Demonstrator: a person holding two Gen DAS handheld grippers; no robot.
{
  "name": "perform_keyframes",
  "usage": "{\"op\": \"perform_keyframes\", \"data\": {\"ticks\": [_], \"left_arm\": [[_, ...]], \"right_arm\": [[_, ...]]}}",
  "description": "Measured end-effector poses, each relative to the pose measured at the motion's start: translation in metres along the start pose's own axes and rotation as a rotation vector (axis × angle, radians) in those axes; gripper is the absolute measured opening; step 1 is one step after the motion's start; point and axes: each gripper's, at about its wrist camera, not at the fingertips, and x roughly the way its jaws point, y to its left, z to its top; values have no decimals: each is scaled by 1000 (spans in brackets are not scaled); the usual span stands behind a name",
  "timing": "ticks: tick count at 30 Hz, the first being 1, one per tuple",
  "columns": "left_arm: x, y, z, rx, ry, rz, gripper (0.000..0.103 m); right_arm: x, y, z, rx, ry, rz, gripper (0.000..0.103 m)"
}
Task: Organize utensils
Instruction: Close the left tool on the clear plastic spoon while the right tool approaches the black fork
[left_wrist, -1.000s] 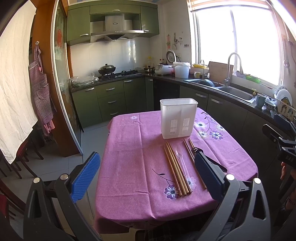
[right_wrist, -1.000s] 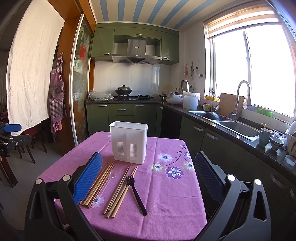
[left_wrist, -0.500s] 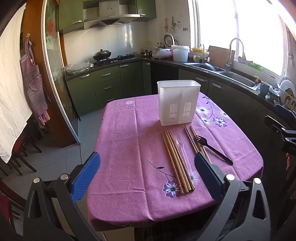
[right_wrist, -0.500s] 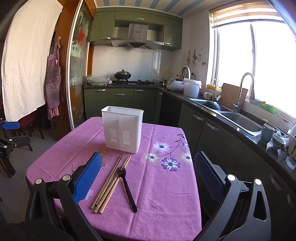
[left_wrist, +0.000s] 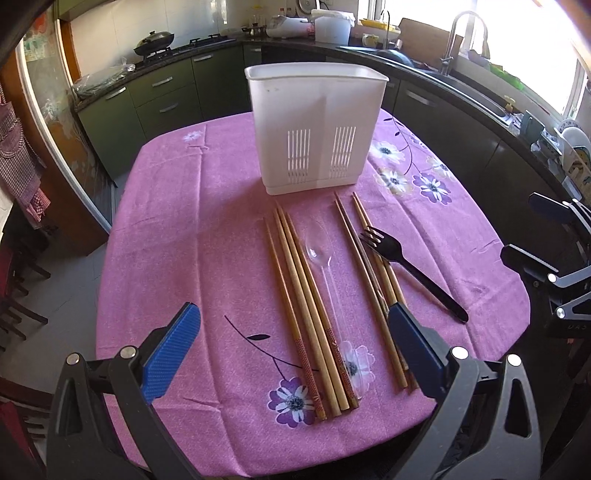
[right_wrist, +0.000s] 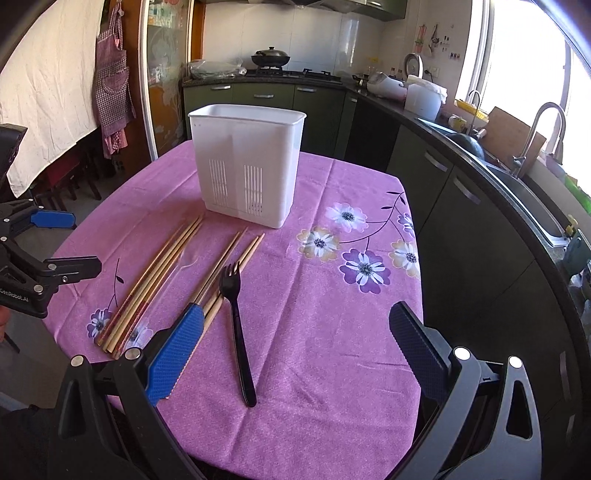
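Observation:
A white slotted utensil holder (left_wrist: 316, 129) (right_wrist: 247, 166) stands upright on the purple flowered tablecloth (left_wrist: 184, 229) (right_wrist: 332, 332). In front of it lie several wooden chopsticks (left_wrist: 303, 306) (right_wrist: 155, 273), a clear plastic spoon (left_wrist: 325, 273) and a black plastic fork (left_wrist: 410, 269) (right_wrist: 236, 325). My left gripper (left_wrist: 291, 339) is open and empty above the near ends of the chopsticks. My right gripper (right_wrist: 295, 343) is open and empty, with the fork handle between its fingers' line. The right gripper also shows at the left view's right edge (left_wrist: 546, 240).
Green kitchen cabinets and a dark counter with a sink (right_wrist: 517, 184) run along the right and back. A stove with a wok (right_wrist: 269, 57) is at the back. Chairs (left_wrist: 14, 280) and a hanging apron (right_wrist: 110, 81) are to the left of the table.
Both grippers have moved forward and tilted down toward the table, so the utensils and holder appear closer. Both stay open. Nothing on the table has moved.

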Motion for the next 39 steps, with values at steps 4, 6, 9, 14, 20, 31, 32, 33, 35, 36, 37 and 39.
{"op": "perform_keyframes", "data": {"ticks": [4,6,9,14,20,31,32,33,35,36,37,39], "left_arm": [[20,-13,13,28,40,2,90],[31,-16,18,25,71,2,80],[48,-16,23,9,119,-14,63],[71,-16,25,-33,195,-63,36],[87,-22,30,-50,219,-87,20],[105,-24,35,-59,259,-71,19],[107,-25,36,-58,263,-69,17],[109,-25,36,-58,269,-69,16],[111,-25,34,-61,276,-72,11],[112,-25,35,-60,271,-67,10],[112,-25,35,-60,269,-71,10],[112,-24,36,-69,264,-83,9]], "right_arm": [[7,-9,2,20,18,26,99],[9,-13,1,32,26,28,99],[11,-17,-2,37,35,28,95],[13,-20,-3,45,37,28,86],[16,-18,-5,46,36,44,84],[15,-17,-5,41,34,49,84],[15,-17,-5,38,35,47,84],[15,-16,-5,34,36,46,84],[15,-15,-4,26,38,45,84],[14,-14,-4,22,39,45,84],[14,-14,-4,18,43,44,84],[15,-12,-2,6,48,42,84]]}}
